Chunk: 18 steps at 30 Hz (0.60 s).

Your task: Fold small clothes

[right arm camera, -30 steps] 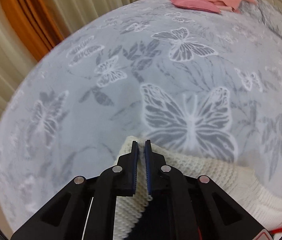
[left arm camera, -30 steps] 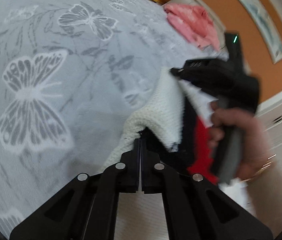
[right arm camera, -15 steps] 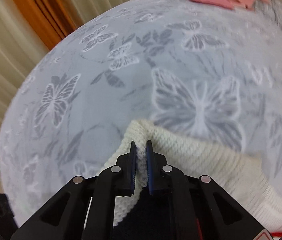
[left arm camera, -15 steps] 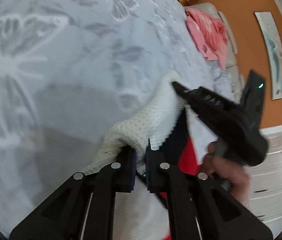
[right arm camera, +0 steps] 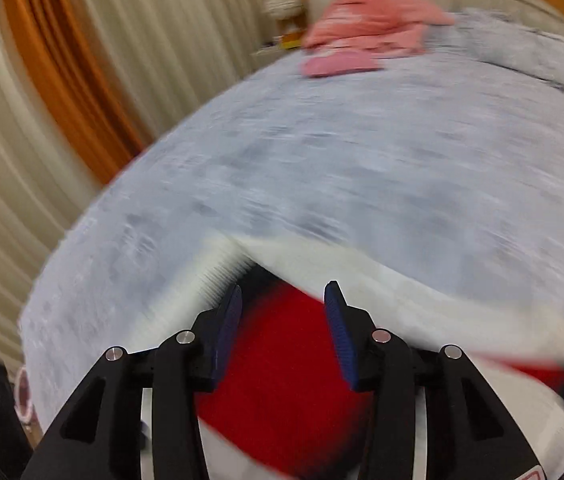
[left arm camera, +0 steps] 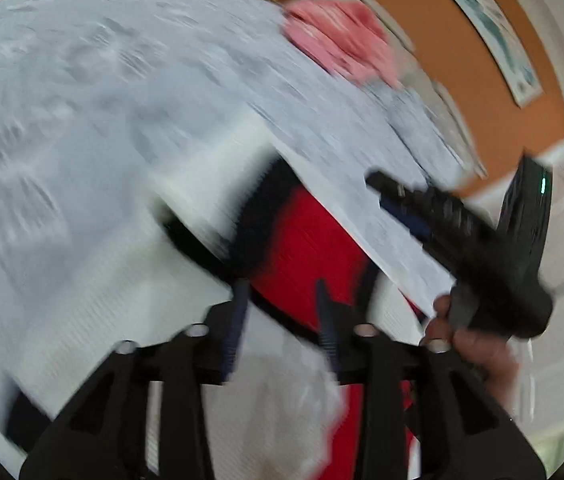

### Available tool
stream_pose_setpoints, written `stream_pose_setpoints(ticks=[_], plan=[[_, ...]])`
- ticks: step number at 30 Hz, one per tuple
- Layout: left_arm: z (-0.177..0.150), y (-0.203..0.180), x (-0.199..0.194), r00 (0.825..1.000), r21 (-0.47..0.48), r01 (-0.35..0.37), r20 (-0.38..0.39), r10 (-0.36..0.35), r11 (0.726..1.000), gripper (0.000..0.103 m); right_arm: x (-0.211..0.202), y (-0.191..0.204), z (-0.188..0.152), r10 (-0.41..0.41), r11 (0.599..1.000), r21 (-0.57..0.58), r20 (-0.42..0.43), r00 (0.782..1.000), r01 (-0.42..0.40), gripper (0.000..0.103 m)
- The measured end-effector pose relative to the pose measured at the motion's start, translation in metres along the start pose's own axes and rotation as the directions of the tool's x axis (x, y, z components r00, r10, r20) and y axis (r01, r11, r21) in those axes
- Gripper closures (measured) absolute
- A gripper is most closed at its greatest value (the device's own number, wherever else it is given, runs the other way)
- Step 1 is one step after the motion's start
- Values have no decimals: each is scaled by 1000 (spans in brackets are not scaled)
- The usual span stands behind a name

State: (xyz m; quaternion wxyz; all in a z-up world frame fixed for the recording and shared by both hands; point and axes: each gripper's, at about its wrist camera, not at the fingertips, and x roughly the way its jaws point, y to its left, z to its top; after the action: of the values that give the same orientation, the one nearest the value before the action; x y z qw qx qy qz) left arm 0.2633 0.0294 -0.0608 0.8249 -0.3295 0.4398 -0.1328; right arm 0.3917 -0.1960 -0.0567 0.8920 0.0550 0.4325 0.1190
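Now both frames are smearing with motion blur. In the left wrist view, the left gripper [left arm camera: 282, 292] is sitting at the bottom centre with its jaws spread wide and nothing between them; the sweater [left arm camera: 301, 248], white knit with red and dark panels, is lying just beyond the fingertips in the middle of the frame. The right gripper [left arm camera: 461, 236] is showing at the right of that frame, gripped by the person's hand [left arm camera: 469, 344]; from this angle I cannot tell how its jaws are standing. In the right wrist view, the right gripper [right arm camera: 283, 312] is pointing up from the bottom centre, jaws parted and holding nothing, with the sweater [right arm camera: 289, 380] spreading under and behind the fingers across the lower half. The sweater is resting on the grey bedspread [right arm camera: 361, 160], which is filling the middle of both frames. Pink clothes [right arm camera: 365, 28] are lying at the top, well apart from the sweater. Curtains [right arm camera: 82, 60] are hanging in the upper left.
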Motion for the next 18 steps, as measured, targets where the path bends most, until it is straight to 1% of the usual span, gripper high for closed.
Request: stream_pose_setpoints(ticks=[1, 2, 3, 4, 6, 7, 9, 11, 12, 13, 14, 15, 16, 17, 18], plan=[[-20, -16, 9, 998, -6, 43, -56, -43, 999, 60, -17, -20, -11, -39, 999, 11, -1, 999, 39, 61], [-37, -30, 20, 990, -15, 83, -109, -84, 996, 59, -42, -52, -27, -122, 992, 25, 1, 992, 122, 61], [-50, -41, 30, 984, -21, 101, -147, -104, 995, 58, -61, -77, -38, -191, 981, 38, -3, 982, 191, 61], [-71, -57, 49, 973, -37, 106, -203, -112, 994, 58, -76, -102, -47, -241, 969, 57, -14, 971, 241, 60], [-98, -82, 76, 959, -54, 124, -250, -134, 991, 58, -105, -158, -59, -321, 938, 124, -44, 946, 324, 60], [-108, -94, 91, 956, -64, 120, -262, -133, 991, 58, -112, -176, -62, -332, 931, 141, -51, 942, 336, 60], [-122, -111, 118, 952, -110, 109, -275, -136, 988, 58, -114, -200, -62, -332, 927, 159, -76, 940, 340, 60], [-131, -119, 140, 948, -159, 102, -283, -145, 982, 58, -104, -221, -60, -303, 931, 180, -104, 947, 318, 59], [-136, -122, 146, 954, -173, 82, -271, -127, 982, 60, -93, -228, -56, -280, 936, 186, -121, 952, 299, 59], [-137, -127, 149, 962, -163, 63, -251, -103, 985, 63, -86, -233, -55, -270, 938, 189, -128, 954, 291, 59], [-142, -132, 147, 965, -146, 52, -246, -87, 988, 67, -77, -240, -52, -257, 940, 196, -132, 957, 279, 59], [-142, -137, 148, 967, -125, 38, -247, -68, 991, 85, -70, -244, -51, -235, 944, 202, -138, 962, 259, 59], [-141, -139, 152, 964, -117, 28, -260, -57, 993, 94, -59, -248, -49, -212, 948, 207, -150, 966, 240, 62], [-142, -136, 157, 959, -133, 9, -279, -46, 991, 96, -53, -243, -50, -205, 952, 198, -155, 966, 234, 73], [-141, -132, 160, 959, -147, 9, -278, -50, 989, 97, -48, -241, -47, -214, 954, 178, -156, 964, 241, 94]])
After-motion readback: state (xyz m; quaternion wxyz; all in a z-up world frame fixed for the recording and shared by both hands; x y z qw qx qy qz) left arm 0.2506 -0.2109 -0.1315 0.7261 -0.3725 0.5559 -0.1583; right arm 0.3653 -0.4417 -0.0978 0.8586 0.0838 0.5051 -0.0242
